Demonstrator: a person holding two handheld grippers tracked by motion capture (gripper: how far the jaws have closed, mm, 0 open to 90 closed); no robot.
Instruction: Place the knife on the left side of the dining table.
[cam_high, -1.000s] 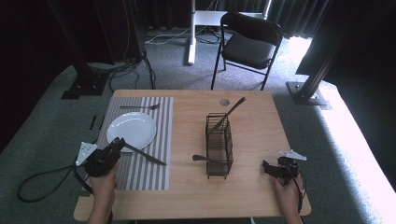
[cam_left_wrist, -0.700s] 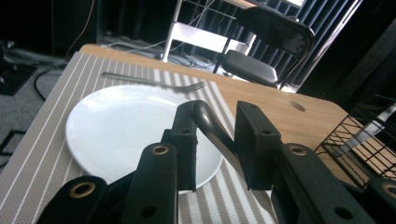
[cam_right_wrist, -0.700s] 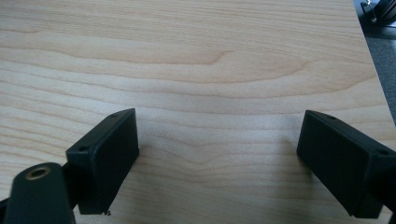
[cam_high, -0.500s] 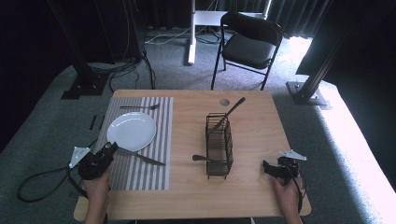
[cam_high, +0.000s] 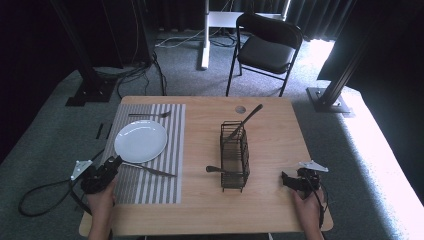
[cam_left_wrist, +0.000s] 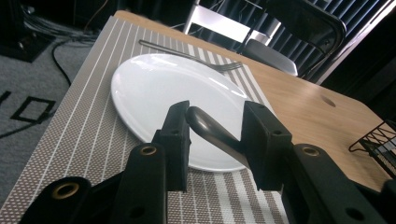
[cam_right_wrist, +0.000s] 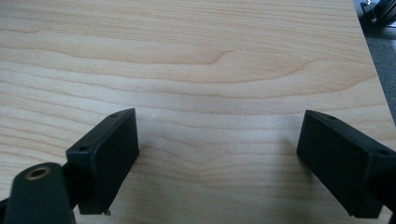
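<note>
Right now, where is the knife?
In the high view the knife lies on the striped placemat, just nearer than the white plate, its handle end between the left gripper jaws.

Lying on the mat (cam_high: 165, 150) at the table's (cam_high: 200, 210) left: plate (cam_high: 140, 141), fork (cam_high: 148, 115) behind it, knife (cam_high: 147, 169) before it; standing right of the mat, rack (cam_high: 234, 156) holding utensils; resting at the near corners, left gripper (cam_high: 112, 164) and right gripper (cam_high: 286, 180).
</note>
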